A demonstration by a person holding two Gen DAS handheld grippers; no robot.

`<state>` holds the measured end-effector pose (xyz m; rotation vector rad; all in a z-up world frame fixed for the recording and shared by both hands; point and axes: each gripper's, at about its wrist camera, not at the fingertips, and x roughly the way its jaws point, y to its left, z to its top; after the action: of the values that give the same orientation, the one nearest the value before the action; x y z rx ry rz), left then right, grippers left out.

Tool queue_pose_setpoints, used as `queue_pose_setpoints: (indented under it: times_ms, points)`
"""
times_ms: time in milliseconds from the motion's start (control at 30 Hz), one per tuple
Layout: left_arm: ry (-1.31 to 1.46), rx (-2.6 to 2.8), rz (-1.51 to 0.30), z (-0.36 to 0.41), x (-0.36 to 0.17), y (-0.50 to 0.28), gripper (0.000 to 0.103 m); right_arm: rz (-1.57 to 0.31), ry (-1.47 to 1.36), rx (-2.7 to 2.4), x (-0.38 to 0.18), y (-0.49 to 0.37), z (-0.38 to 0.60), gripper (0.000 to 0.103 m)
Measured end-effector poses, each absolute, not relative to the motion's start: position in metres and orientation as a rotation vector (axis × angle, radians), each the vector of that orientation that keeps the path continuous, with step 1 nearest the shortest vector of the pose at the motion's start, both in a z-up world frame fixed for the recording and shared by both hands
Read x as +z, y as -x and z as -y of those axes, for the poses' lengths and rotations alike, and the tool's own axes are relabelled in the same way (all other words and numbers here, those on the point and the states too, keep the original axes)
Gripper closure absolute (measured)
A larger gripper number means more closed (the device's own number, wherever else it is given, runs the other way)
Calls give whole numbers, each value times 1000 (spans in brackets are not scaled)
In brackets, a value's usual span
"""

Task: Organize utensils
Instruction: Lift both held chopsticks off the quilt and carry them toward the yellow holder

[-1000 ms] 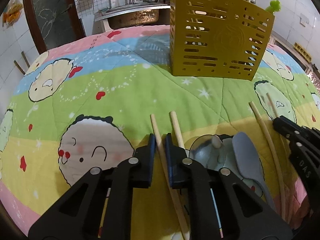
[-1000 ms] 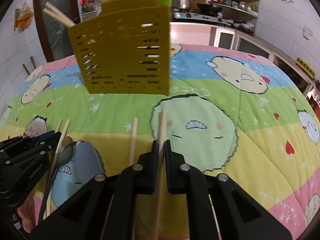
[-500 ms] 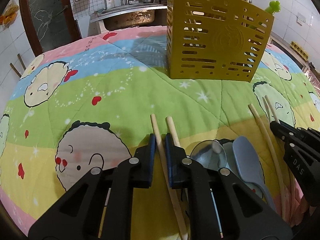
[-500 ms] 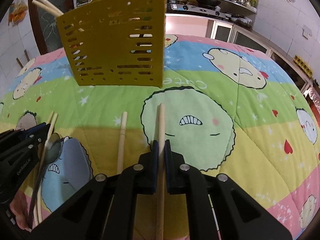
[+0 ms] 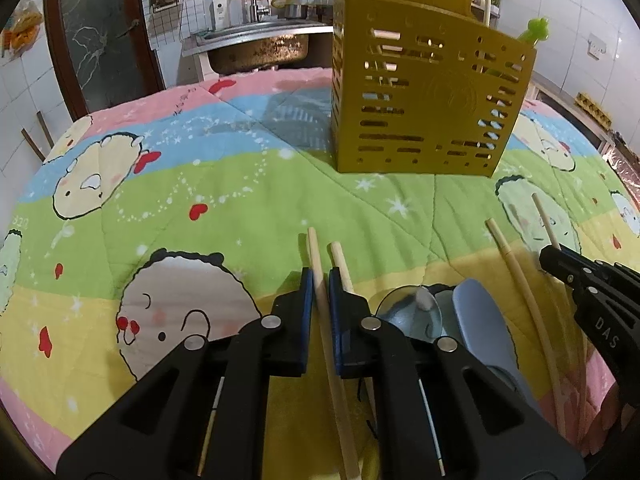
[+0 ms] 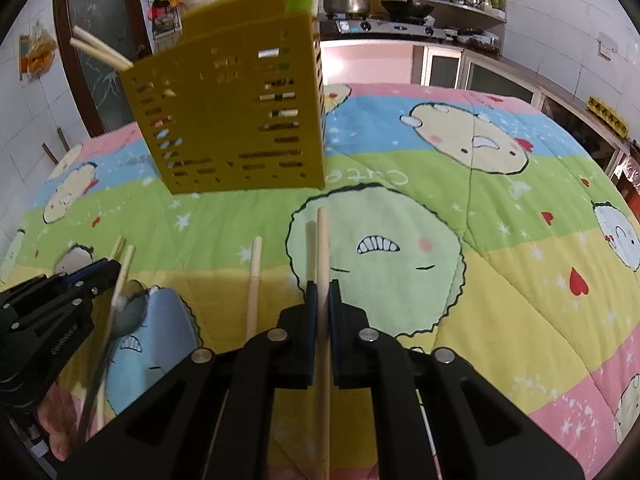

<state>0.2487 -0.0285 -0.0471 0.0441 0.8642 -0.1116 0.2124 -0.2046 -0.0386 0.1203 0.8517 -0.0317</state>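
Note:
A yellow slotted utensil holder [image 5: 428, 96] stands on the cartoon quilt, with chopsticks and a green utensil in it; it also shows in the right wrist view [image 6: 232, 120]. My left gripper [image 5: 319, 280] is shut on a wooden chopstick [image 5: 316, 256], lifted off the quilt. A second chopstick [image 5: 340, 260] lies just right of it. My right gripper [image 6: 322, 284] is shut on another wooden chopstick [image 6: 322, 240], raised above its shadow. A loose chopstick [image 6: 254, 276] lies to its left.
A metal spoon [image 5: 412, 308] and a blue spoon [image 5: 480, 320] lie between the grippers. A long chopstick [image 5: 520, 288] lies beside them. A sink [image 5: 260, 48] is behind the table, a stove [image 6: 380, 20] at the back right.
Both grippers have risen with their chopsticks, which now hang above the quilt. The holder looks nearer and taller in both views.

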Motion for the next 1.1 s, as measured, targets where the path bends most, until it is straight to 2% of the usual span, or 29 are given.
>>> queue_pose_setpoints:
  times_ms: [767, 1100]
  points:
    - [-17, -91, -566, 13, 15, -204, 98, -572, -251, 24, 11, -173, 225, 97]
    - [-7, -99, -496, 7, 26, -193, 98, -463, -291, 55, 22, -158, 236, 97]
